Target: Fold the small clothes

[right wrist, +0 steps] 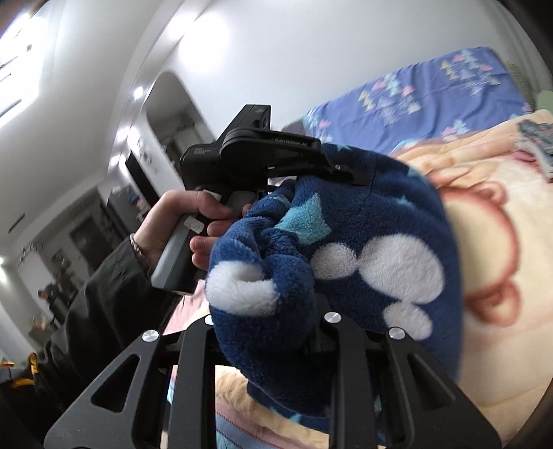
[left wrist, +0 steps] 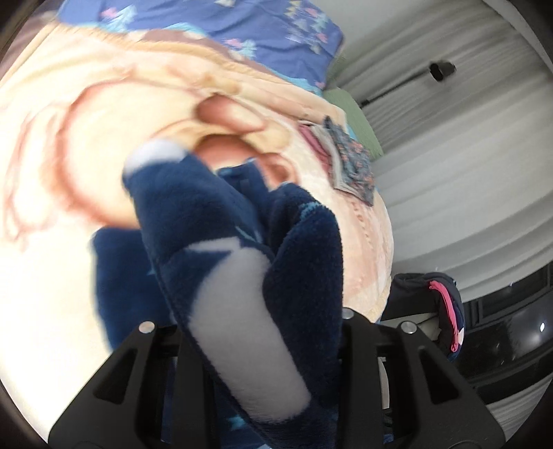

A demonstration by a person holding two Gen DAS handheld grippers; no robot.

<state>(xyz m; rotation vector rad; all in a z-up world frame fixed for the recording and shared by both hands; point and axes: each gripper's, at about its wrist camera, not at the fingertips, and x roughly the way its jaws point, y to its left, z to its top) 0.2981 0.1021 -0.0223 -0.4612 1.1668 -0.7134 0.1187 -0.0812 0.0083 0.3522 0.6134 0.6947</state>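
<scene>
A navy fleece garment with white blobs and light-blue stars hangs lifted between both grippers over the bed. In the left wrist view my left gripper is shut on a thick fold of it, and the cloth covers the fingertips. In the right wrist view my right gripper is shut on a bunched edge of the same fleece garment. Beyond it, the left gripper clamps the garment's far upper edge, held by a hand in a dark sleeve.
A cream blanket with a pink cartoon print covers the bed, with a blue patterned sheet behind. A small stack of folded patterned clothes lies near the bed's right edge. A dark bag with pink trim sits beside the bed, by white curtains.
</scene>
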